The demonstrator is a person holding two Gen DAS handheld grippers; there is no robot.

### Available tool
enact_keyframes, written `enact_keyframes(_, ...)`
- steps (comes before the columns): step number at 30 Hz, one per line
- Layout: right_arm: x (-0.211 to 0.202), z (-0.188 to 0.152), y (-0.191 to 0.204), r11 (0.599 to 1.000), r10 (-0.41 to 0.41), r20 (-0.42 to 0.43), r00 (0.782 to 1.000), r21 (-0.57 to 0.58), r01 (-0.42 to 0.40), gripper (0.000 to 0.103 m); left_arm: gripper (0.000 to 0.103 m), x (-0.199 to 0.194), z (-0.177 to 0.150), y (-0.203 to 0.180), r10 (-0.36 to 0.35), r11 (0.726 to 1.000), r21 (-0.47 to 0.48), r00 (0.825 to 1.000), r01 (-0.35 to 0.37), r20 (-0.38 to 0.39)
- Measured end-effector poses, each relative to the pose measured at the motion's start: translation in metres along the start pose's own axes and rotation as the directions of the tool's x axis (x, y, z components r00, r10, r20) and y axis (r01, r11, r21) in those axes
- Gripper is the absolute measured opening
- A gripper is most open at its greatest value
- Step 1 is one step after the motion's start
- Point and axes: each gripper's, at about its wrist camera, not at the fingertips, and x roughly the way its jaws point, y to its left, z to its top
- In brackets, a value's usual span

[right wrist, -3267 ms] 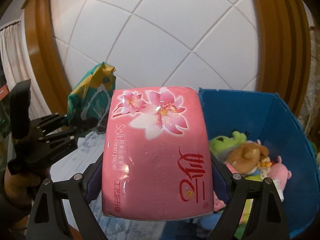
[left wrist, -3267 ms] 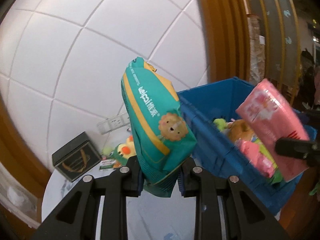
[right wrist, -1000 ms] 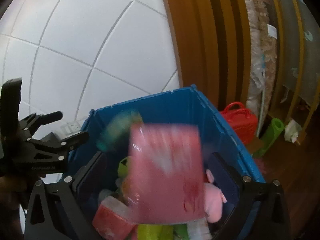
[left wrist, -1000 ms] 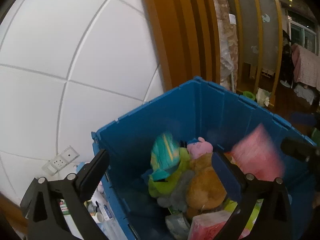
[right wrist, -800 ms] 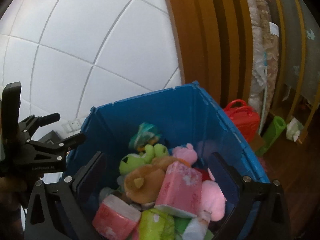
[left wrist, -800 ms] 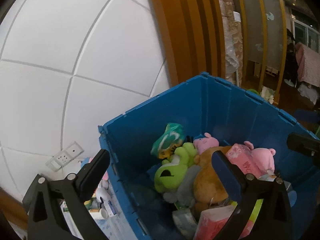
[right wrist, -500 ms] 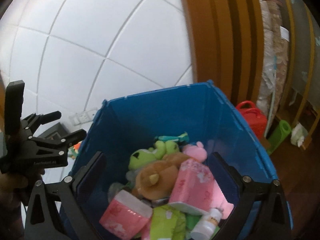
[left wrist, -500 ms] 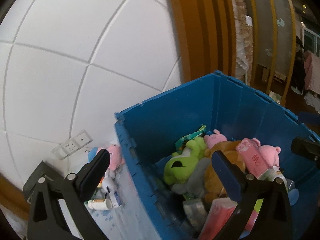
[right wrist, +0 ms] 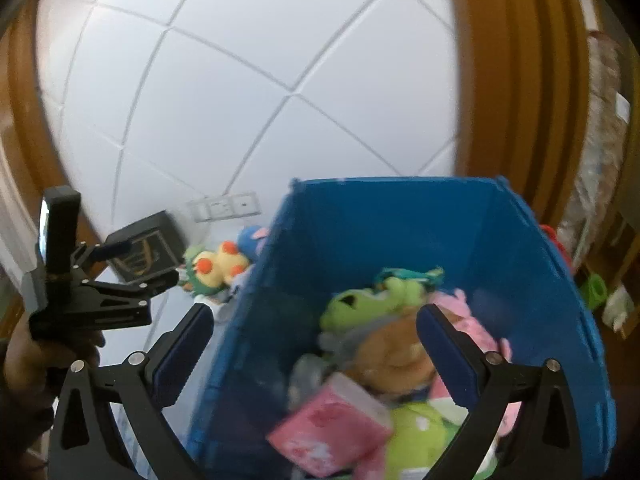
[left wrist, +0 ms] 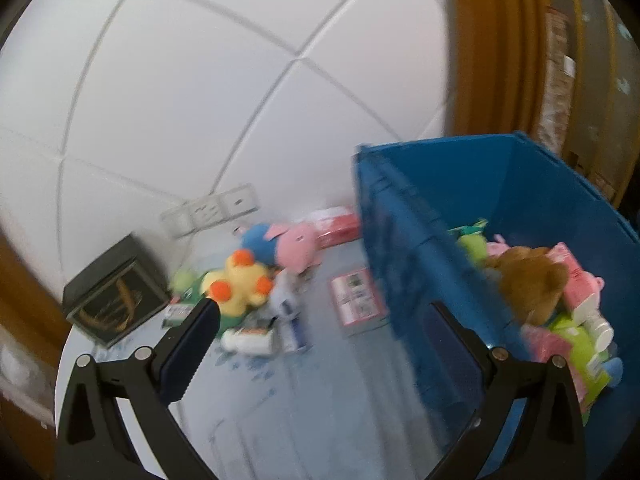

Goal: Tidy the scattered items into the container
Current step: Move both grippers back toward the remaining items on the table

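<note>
A blue crate [left wrist: 404, 240] [right wrist: 400, 208] stands on the table and holds plush toys and packs, among them a green frog plush [right wrist: 360, 300], a brown plush [left wrist: 532, 280] and a pink tissue pack [right wrist: 332, 420]. Left of the crate lie a yellow plush with orange spots [left wrist: 240, 284] [right wrist: 216, 266], a pink and blue plush [left wrist: 280, 244], a pink card [left wrist: 356, 296] and a white bottle [left wrist: 248, 340]. My left gripper [left wrist: 324, 348] is open and empty over the table beside the crate wall. My right gripper [right wrist: 312, 344] is open and empty above the crate.
A dark box [left wrist: 112, 300] [right wrist: 148, 248] sits at the table's left rear. A white tiled wall with a socket strip [left wrist: 212, 212] is behind. Wooden trim [left wrist: 492, 48] rises behind the crate. A hand [right wrist: 24, 364] holds the left gripper.
Both grippers let go of their packs, which dropped into the crate. Both views have since swung left; the left one now looks at the scattered items on the table.
</note>
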Motion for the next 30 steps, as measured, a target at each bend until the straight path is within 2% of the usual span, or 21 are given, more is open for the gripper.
enact_keyframes(5, 0.016, 0.004, 0.053, 0.997, 0.029, -0.005, 1.0, -0.065, -0.029, 0.103, 0.103, 0.009, -0.029, 0.057, 0.031, 0.996, -0.083, 0.998, -0.036, -0.063)
enact_keyframes(16, 0.081, -0.003, 0.162, 0.986, 0.026, -0.046, 0.999, -0.161, -0.033, 0.103, 0.103, 0.06, -0.075, 0.134, -0.009, 0.989, -0.147, 0.984, -0.017, -0.178)
enact_keyframes(25, 0.176, -0.05, 0.204, 0.992, -0.067, -0.157, 0.985, -0.121, 0.048, 0.103, 0.103, 0.154, -0.089, 0.169, -0.115, 0.962, -0.268, 0.957, 0.041, -0.266)
enact_keyframes(30, 0.22, -0.076, 0.21, 0.989, -0.135, -0.179, 0.975, -0.078, 0.123, 0.103, 0.103, 0.218, -0.096, 0.176, -0.171, 0.938, -0.344, 0.932, 0.054, -0.32)
